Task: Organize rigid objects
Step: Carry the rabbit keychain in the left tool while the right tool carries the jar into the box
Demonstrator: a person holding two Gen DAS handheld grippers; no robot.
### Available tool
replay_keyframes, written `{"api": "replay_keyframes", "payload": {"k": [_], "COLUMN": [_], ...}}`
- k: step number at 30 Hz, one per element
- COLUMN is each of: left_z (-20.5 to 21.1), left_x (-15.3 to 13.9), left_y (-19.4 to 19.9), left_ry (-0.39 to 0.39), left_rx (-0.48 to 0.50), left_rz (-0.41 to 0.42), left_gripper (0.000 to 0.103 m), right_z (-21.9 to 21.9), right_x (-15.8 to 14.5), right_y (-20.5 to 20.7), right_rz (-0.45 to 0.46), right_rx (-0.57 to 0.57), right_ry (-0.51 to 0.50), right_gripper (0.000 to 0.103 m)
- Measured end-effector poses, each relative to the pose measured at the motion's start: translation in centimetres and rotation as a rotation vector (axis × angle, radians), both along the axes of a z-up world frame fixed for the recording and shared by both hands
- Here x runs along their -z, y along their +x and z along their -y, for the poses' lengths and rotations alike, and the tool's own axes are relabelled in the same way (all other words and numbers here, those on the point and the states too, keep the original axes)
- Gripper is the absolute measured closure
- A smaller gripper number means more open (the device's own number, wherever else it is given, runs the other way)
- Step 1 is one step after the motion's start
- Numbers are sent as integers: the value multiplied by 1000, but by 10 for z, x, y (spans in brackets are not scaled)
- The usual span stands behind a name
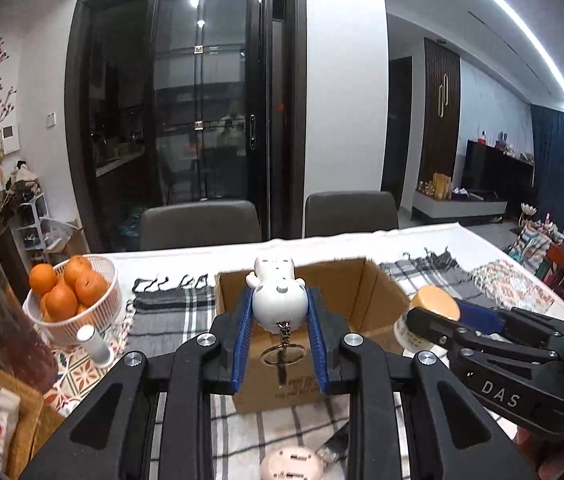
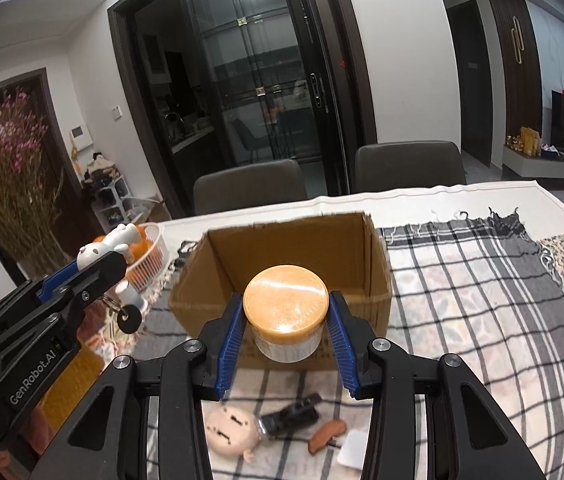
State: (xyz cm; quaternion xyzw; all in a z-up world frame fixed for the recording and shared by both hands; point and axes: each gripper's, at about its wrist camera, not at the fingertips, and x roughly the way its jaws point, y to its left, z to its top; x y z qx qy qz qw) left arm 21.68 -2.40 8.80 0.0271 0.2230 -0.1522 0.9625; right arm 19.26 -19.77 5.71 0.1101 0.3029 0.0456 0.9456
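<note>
My left gripper [image 1: 279, 300] is shut on a white animal-figure keychain [image 1: 277, 296], held above the near edge of an open cardboard box [image 1: 378, 292]; its key ring [image 1: 284, 354] hangs below. My right gripper [image 2: 286, 312] is shut on a jar with an orange lid [image 2: 286, 296], held over the near wall of the same box [image 2: 217, 256]. In the left wrist view the right gripper [image 1: 438, 312] and jar [image 1: 436, 300] are at the box's right side. In the right wrist view the left gripper [image 2: 101, 260] with the keychain [image 2: 109, 244] is to the box's left.
A white basket of oranges [image 1: 69, 300] and a small white cylinder [image 1: 93, 344] stand left of the box. A vase of dried flowers [image 2: 9, 184] is at far left. On the plaid cloth [image 2: 482, 300] near me lie a face-shaped toy [image 2: 229, 432], a black clip [image 2: 294, 416] and a brown piece [image 2: 326, 436]. Two chairs stand behind the table.
</note>
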Motion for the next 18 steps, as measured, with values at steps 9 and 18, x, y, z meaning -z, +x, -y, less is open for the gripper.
{"api": "replay_keyframes", "payload": {"k": [9,18], "left_z": [10,25], "left_x": [-19,-9], "left_y": [38,84], "left_ry": [-15,27], "left_rx": [39,49], "left_rz": [-49,-151], "left_gripper": [76,76], "right_z": [0,9], "right_x": [-25,-17], "right_y": [30,75], "right_rz": [13,-106], "right_rx": [-16,-46], "right_ry": [-22,-14], "right_gripper": [61,61]}}
